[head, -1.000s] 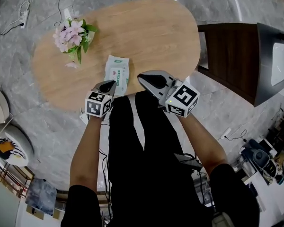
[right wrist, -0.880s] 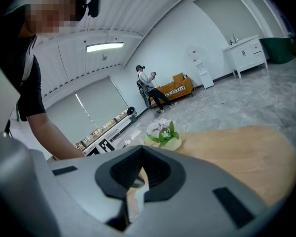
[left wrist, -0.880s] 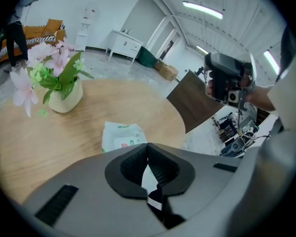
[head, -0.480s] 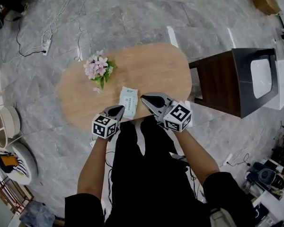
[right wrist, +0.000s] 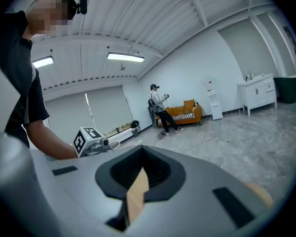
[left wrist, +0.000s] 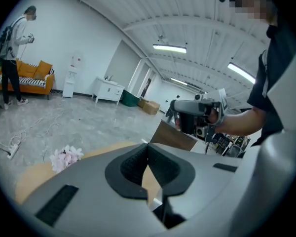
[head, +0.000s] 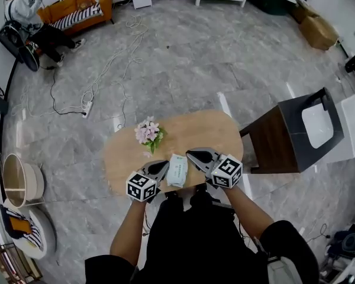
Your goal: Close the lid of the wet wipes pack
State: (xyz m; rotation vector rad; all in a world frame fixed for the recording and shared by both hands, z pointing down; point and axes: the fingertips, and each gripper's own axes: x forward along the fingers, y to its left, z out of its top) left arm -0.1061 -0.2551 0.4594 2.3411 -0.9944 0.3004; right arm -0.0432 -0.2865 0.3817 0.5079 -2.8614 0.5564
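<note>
A white and green wet wipes pack (head: 177,170) lies flat near the front edge of the oval wooden table (head: 207,132). It is too small in the head view to tell how its lid stands. My left gripper (head: 163,166) hovers just left of the pack, jaws shut and empty. My right gripper (head: 193,154) is just right of the pack's far end, also shut and empty. In the left gripper view my left gripper (left wrist: 148,147) looks out over the table top, as does my right gripper (right wrist: 141,157) in the right gripper view. Neither gripper view shows the pack.
A small bunch of pink flowers (head: 148,132) sits on the table's far left. A dark wooden cabinet (head: 287,138) with a white top stands right of the table. Cables and a power strip (head: 87,107) lie on the grey floor. A person (head: 23,7) stands by an orange sofa far left.
The head view has pulled back and up, so the table and pack look much smaller. Both grippers stay at the table's near edge on either side of the pack.
</note>
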